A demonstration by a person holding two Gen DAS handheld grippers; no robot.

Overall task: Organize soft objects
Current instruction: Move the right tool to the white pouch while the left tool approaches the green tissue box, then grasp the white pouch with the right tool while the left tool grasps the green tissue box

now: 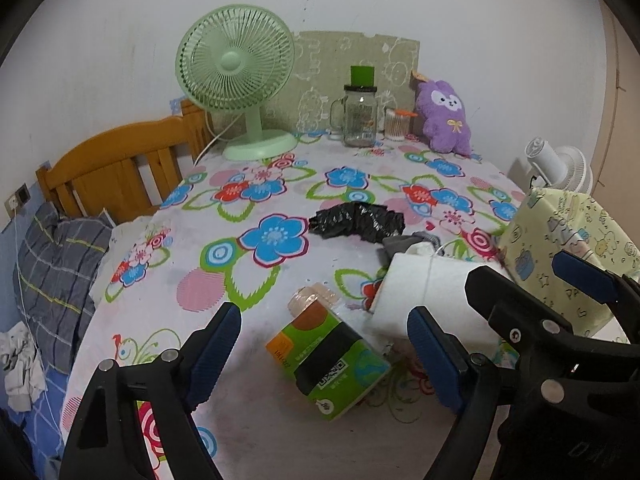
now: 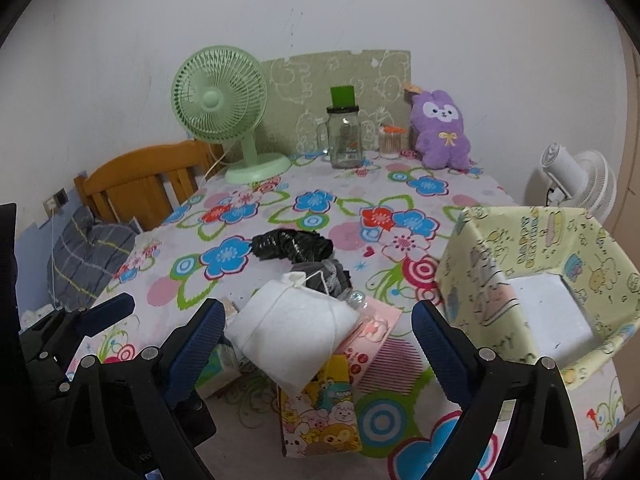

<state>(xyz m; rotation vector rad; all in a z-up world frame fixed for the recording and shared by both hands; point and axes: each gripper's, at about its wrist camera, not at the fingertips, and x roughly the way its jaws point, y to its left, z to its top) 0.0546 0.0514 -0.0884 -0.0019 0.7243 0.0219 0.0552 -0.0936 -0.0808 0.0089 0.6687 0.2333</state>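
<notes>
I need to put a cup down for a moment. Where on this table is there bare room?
The widest bare cloth lies between the green fan, the crumpled black bag and the table's left edge. The near middle is crowded: white pouch, tissue packs, comb. The yellow box fills the right.

Fluffy purple plush toy [image 2: 439,130], crinkled glossy black plastic bag [image 2: 292,245], clear glass jar [image 2: 345,138], varnished wooden headboard [image 2: 140,182]

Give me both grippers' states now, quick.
Left gripper: open, holding nothing, above the green box.
Right gripper: open, holding nothing, the white pouch between its fingers.
</notes>
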